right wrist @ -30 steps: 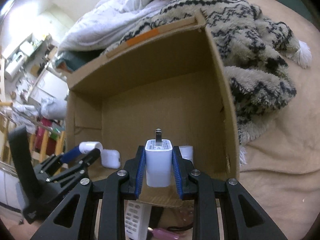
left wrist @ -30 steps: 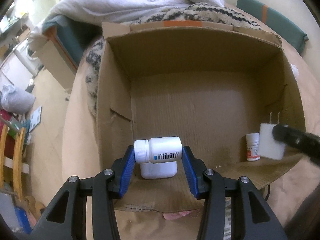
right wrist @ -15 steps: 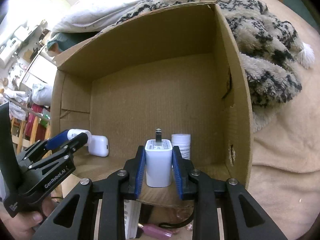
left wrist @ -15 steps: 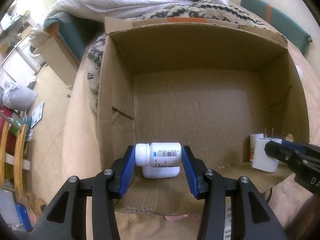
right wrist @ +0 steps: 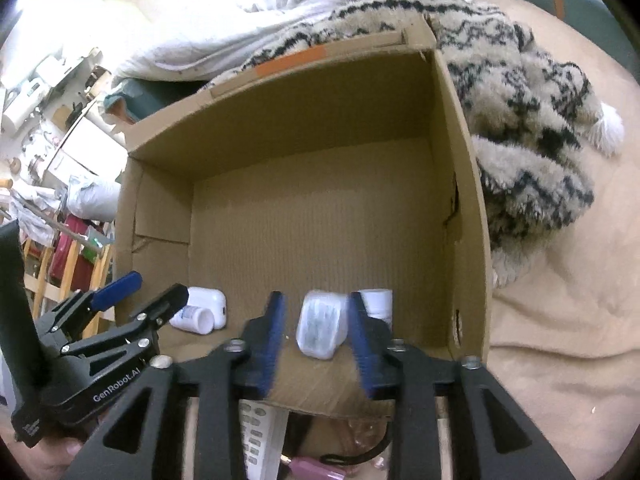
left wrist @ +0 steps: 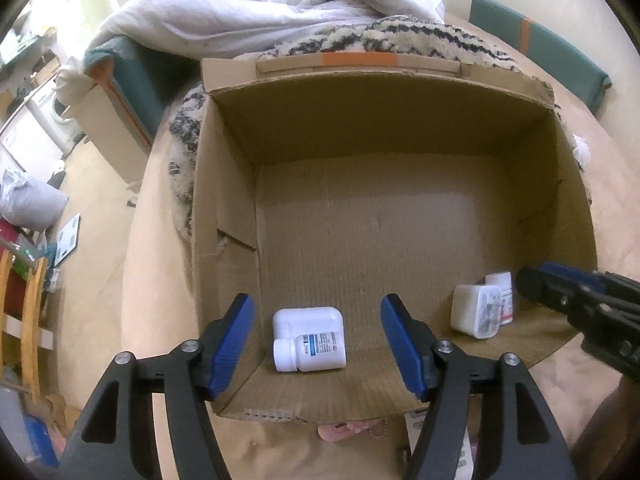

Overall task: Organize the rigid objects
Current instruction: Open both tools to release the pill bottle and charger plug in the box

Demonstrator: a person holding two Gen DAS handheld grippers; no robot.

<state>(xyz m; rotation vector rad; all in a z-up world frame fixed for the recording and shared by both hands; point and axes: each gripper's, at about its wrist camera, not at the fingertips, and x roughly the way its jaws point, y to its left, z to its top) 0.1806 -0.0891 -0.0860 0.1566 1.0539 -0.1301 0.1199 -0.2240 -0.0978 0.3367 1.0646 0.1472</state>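
Note:
An open cardboard box (left wrist: 224,208) (right wrist: 460,184) lies in front of both grippers. My left gripper (left wrist: 316,340) is open over the box's near left corner. Between its fingers a white pill bottle (left wrist: 310,352) lies on its side on the box floor, against a white case (left wrist: 308,318). My right gripper (right wrist: 316,332) is open at the near right corner. A white charger (right wrist: 320,330) (left wrist: 476,316) lies free between its fingers, beside a small white bottle (right wrist: 376,302). The left gripper also shows in the right wrist view (right wrist: 140,292).
A fluffy patterned blanket (right wrist: 528,120) and a white duvet (left wrist: 260,12) lie behind and right of the box on a beige cover. A remote control (right wrist: 256,440) and a pink object (right wrist: 312,470) lie just before the box's near edge.
Both grippers have opened. The pill bottle dropped from the left gripper onto the box floor by the white case. The charger left the right gripper and now lies tipped over in the box.

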